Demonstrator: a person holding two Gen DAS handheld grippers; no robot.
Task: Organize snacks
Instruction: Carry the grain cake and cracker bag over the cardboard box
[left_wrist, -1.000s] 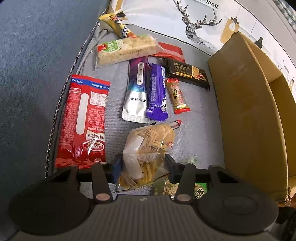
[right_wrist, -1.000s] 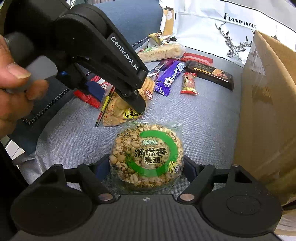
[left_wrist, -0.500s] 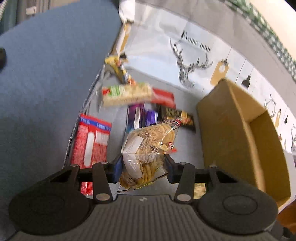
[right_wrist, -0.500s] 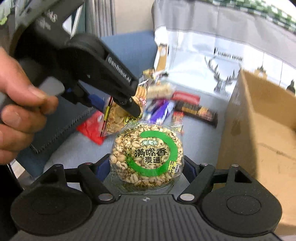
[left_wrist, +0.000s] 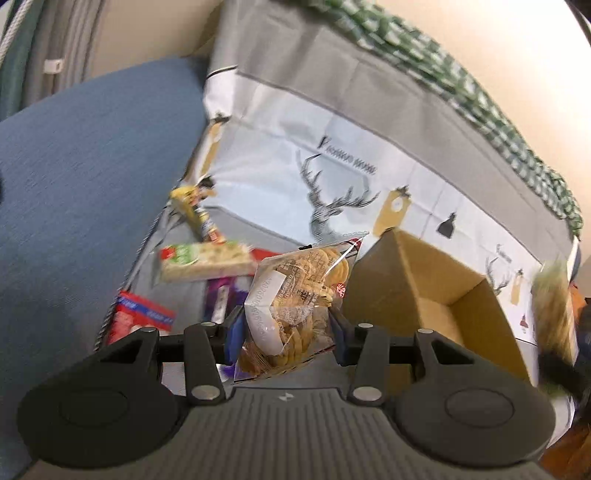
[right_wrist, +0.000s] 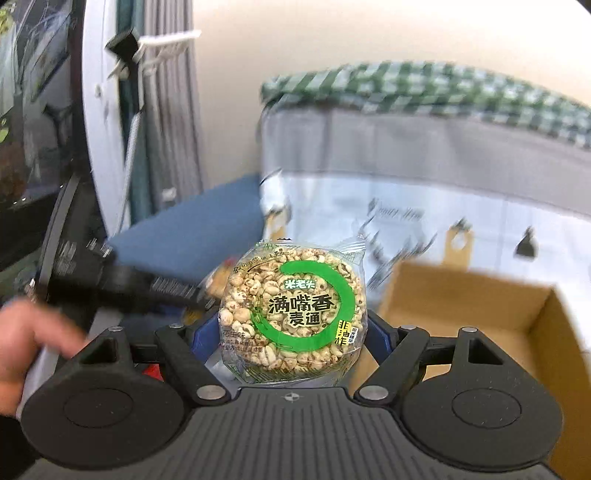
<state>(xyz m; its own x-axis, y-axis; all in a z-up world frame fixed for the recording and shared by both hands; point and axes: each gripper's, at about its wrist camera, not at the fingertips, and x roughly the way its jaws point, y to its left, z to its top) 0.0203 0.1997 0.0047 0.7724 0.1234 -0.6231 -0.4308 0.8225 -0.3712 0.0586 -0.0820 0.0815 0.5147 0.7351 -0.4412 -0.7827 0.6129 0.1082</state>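
- The left gripper (left_wrist: 286, 328) is closed on a clear cookie bag (left_wrist: 295, 306) and holds it in the air, above the grey cloth (left_wrist: 177, 229).
- The right gripper (right_wrist: 291, 332) is closed on a round puffed-grain pack (right_wrist: 291, 314) with a green ring, also in the air.
- An open cardboard box (left_wrist: 424, 295) stands to the right of the cookie bag.
- More snacks lie far left on the cloth: a green-label bar (left_wrist: 203, 260), a yellow packet (left_wrist: 192, 210), a red packet (left_wrist: 142, 319).
- A hand (right_wrist: 26, 332) is at the left edge of the right view.
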